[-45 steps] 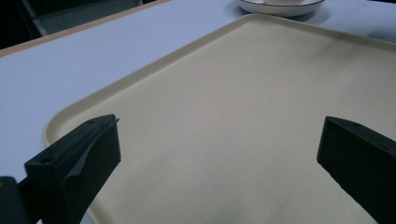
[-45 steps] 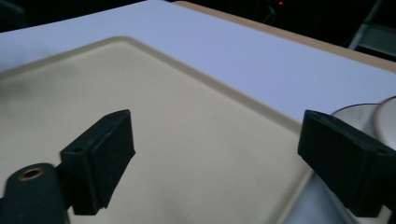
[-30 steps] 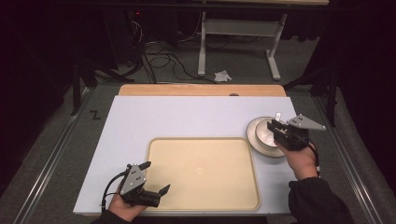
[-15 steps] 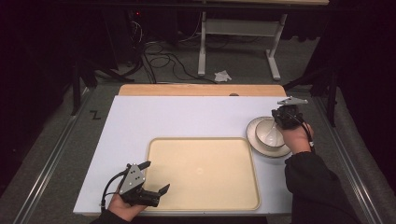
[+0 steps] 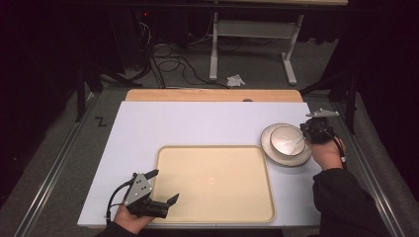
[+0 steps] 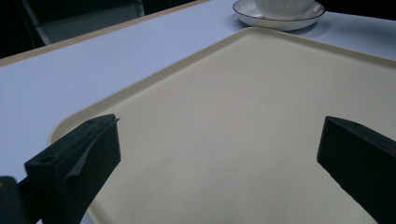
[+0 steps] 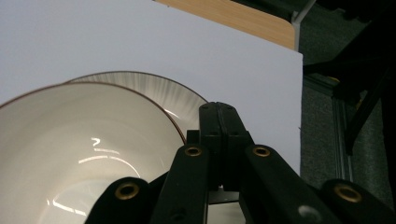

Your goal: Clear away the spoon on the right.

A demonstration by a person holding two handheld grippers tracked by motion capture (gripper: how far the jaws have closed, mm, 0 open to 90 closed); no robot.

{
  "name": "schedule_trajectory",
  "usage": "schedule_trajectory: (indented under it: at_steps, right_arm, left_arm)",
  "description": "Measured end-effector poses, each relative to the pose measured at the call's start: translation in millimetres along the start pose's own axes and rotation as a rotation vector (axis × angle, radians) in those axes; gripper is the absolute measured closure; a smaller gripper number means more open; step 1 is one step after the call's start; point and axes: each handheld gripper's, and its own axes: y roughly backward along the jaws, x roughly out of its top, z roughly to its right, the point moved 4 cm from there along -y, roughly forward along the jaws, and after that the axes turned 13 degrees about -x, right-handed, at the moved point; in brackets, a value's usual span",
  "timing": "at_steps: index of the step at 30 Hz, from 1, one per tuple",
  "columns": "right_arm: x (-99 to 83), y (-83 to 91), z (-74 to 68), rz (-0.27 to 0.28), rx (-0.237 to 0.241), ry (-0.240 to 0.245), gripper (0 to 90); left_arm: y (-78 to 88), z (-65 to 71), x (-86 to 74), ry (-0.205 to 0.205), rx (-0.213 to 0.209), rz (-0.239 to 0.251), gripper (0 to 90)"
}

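A white ribbed bowl (image 5: pixel 287 139) stands on a white saucer (image 5: pixel 286 162) at the right of the white table mat, just off the cream tray's (image 5: pixel 212 182) far right corner. My right gripper (image 5: pixel 310 129) is at the saucer's right rim, jaws shut together. Its own view shows the jaw tip (image 7: pixel 218 112) beside the bowl (image 7: pixel 84 149) and over the saucer's edge (image 7: pixel 163 93), with nothing seen between the jaws. My left gripper (image 5: pixel 165 186) stands open at the tray's near left corner. Its jaws (image 6: pixel 219 149) straddle bare tray (image 6: pixel 233 116), facing the saucer (image 6: pixel 280 21).
The white mat (image 5: pixel 197 123) covers the table, with a wooden strip (image 5: pixel 212 95) along the far edge. Metal rails run down both sides. Cables and a desk frame (image 5: pixel 252 44) lie on the floor beyond.
My right gripper has drawn back from over the bowl to the saucer's right rim, moving right and away. Bowl, saucer and left gripper have stayed put.
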Motion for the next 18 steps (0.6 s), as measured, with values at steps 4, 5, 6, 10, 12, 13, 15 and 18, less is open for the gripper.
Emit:
schedule_trajectory:
  at_steps: [4, 5, 6, 10, 12, 13, 15, 18]
  right_arm:
    - [-12.0, 7.7, 9.1, 0.0, 0.004, -0.012, 90.0]
    - [-18.0, 12.0, 12.9, -0.001, 0.009, -0.022, 90.0]
    - [-18.0, 12.0, 12.9, -0.001, 0.009, -0.022, 90.0]
    - [-29.3, 21.7, 14.5, 0.012, 0.021, -0.038, 90.0]
    - [-34.2, 25.6, 14.2, 0.014, 0.026, -0.039, 90.0]
    - [-36.2, 27.2, 14.2, 0.021, 0.025, -0.037, 90.0]
    - [-39.4, 30.6, 14.2, 0.025, 0.032, -0.04, 90.0]
    - [-41.8, 35.6, 15.5, 0.037, 0.038, -0.043, 90.0]
  left_arm:
    - [0.3, 0.6, 0.9, -0.007, 0.0, 0.003, 0.2]
    - [0.6, 0.5, 1.2, -0.007, 0.001, 0.006, 0.2]
    - [1.0, 0.5, 1.6, -0.007, 0.001, 0.009, 0.2]
    - [2.6, 0.4, 3.1, -0.005, 0.001, 0.027, 0.2]
    - [3.0, 0.6, 3.7, -0.005, 0.002, 0.033, 0.2]
    - [3.5, 1.0, 4.1, -0.006, 0.0, 0.035, 0.2]
    - [4.1, 1.6, 4.6, -0.006, -0.003, 0.039, 0.4]
    - [4.3, 1.0, 4.9, -0.005, -0.004, 0.042, 0.6]
